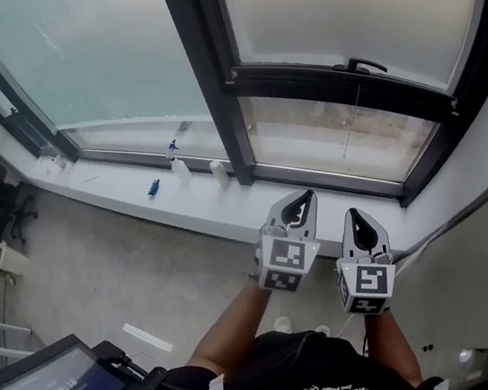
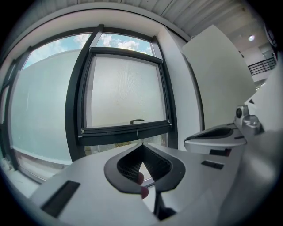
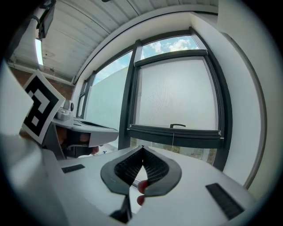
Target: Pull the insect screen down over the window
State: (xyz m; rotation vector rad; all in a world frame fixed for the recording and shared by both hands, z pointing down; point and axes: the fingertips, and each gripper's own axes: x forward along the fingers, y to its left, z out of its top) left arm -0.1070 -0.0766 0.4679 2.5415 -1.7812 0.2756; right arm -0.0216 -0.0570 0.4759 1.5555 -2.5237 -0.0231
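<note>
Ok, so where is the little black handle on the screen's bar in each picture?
Head view: the small black curved handle is at upper right, on top of the dark horizontal screen bar.
Left gripper view: the handle is near the centre, on the bar.
Right gripper view: the handle is right of centre, on the bar.
Shared landmark: the dark vertical window post, left of the handle everywhere.
</note>
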